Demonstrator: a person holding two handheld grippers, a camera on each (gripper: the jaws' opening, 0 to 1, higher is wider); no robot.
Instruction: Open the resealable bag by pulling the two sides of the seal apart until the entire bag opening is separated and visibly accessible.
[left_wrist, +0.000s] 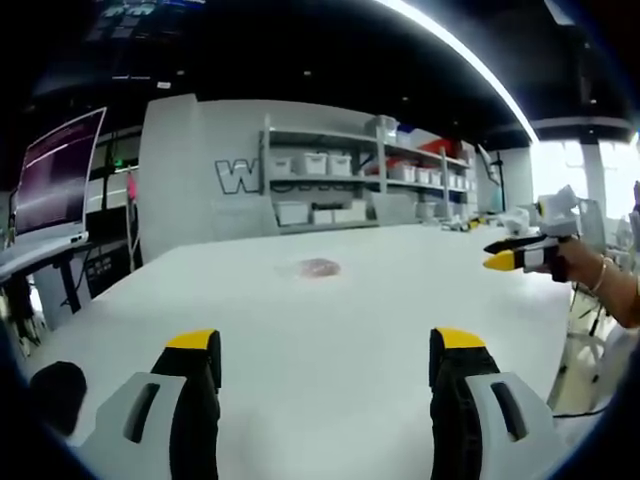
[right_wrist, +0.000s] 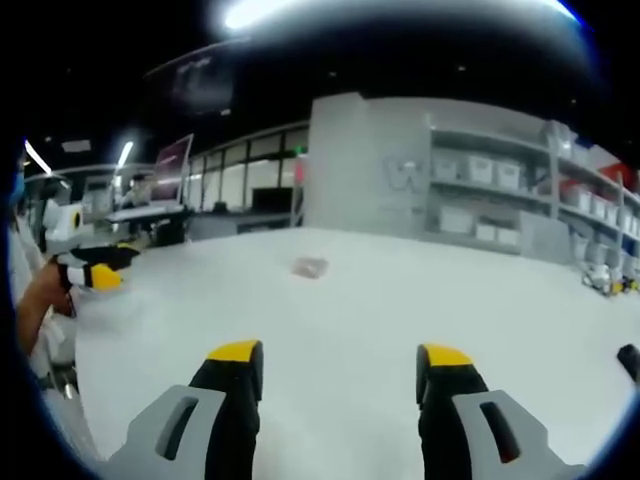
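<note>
A small clear resealable bag (left_wrist: 316, 267) with pinkish contents lies flat on the white table (left_wrist: 330, 330), well ahead of both grippers; it appears again in the right gripper view (right_wrist: 311, 267). My left gripper (left_wrist: 327, 345) hovers above the near table edge, jaws wide apart and empty. My right gripper (right_wrist: 340, 355) is likewise open and empty over the table. The right gripper (left_wrist: 520, 255) also enters the left gripper view at the right, held by a hand. The left gripper (right_wrist: 100, 268) enters the right gripper view at the left.
Shelves with white bins (left_wrist: 330, 175) stand against the grey wall beyond the table. A monitor (left_wrist: 55, 175) on a desk is at the left. Small items (right_wrist: 610, 280) sit at the table's far right corner.
</note>
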